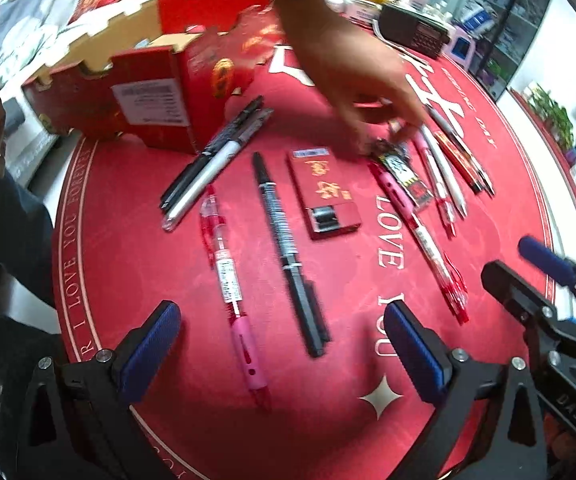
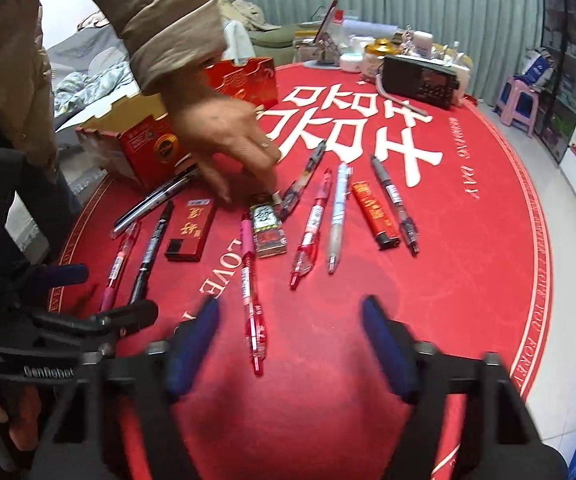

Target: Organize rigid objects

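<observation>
None of the sorting looks done: pens (image 2: 313,224) and lighters (image 2: 375,216) lie loose across the table (image 2: 467,280), red box (image 1: 148,92) far left, while left tool (image 1: 284,356) and right tool (image 2: 291,352) hover wide and empty.

A: Where is the open red cardboard box (image 2: 144,148) sitting?
B: Behind the pens, at the round red desk's (image 2: 467,280) left side.
A: And the flat red case (image 2: 190,229)?
B: Lying between the black marker (image 2: 150,252) and the pink-gripped pen (image 2: 250,280).
</observation>
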Action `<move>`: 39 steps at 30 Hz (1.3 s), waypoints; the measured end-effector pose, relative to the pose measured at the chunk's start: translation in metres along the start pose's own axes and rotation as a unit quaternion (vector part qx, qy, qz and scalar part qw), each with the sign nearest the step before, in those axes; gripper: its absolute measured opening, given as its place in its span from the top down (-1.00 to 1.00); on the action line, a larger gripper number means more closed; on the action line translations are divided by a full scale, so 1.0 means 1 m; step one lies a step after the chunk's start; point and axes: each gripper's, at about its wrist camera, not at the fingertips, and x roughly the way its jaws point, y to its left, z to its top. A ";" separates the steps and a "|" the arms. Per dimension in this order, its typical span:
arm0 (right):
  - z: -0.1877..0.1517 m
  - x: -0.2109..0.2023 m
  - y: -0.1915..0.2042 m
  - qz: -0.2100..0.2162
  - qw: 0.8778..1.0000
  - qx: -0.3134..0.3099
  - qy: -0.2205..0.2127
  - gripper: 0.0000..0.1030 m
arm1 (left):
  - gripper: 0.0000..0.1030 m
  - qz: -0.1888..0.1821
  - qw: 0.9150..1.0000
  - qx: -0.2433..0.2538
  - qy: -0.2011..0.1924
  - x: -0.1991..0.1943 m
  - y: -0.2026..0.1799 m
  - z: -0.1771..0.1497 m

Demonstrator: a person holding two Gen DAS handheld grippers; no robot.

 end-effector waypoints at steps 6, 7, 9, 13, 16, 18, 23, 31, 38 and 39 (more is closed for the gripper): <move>0.001 0.004 0.006 0.006 1.000 -0.007 0.000 -0.24 | -0.91 0.015 0.999 -0.037 0.005 0.005 0.019 0.003; 0.001 0.005 0.008 0.007 1.000 -0.008 0.002 -0.24 | -0.88 0.018 0.999 -0.042 0.010 0.007 0.021 0.003; 0.003 0.010 0.013 0.012 1.000 -0.015 0.006 -0.24 | -0.85 0.022 0.998 -0.051 0.020 0.012 0.024 0.003; 0.007 0.018 0.023 0.019 0.999 -0.032 0.007 -0.24 | -0.83 0.028 0.997 -0.065 0.020 0.013 0.030 0.002; 0.010 0.022 0.025 0.018 0.999 -0.035 0.007 -0.24 | -0.81 0.036 0.997 -0.064 0.015 0.013 0.031 0.004; 0.010 0.024 0.024 0.017 0.999 -0.033 0.007 -0.24 | -0.79 0.038 0.997 -0.064 0.014 0.013 0.031 0.006; 0.011 0.028 0.023 0.017 0.999 -0.029 0.011 -0.24 | -0.69 0.040 0.997 -0.069 0.017 0.017 0.031 0.009; 0.011 0.027 0.029 0.019 0.999 -0.036 0.012 -0.24 | -0.68 0.039 0.997 -0.065 0.014 0.016 0.031 0.010; 0.013 0.029 0.033 0.021 0.999 -0.044 0.015 -0.24 | -0.68 0.038 0.997 -0.064 0.011 0.016 0.033 0.012; 0.014 0.030 0.034 0.021 0.999 -0.046 0.016 -0.24 | -0.68 0.040 0.997 -0.060 0.011 0.017 0.033 0.012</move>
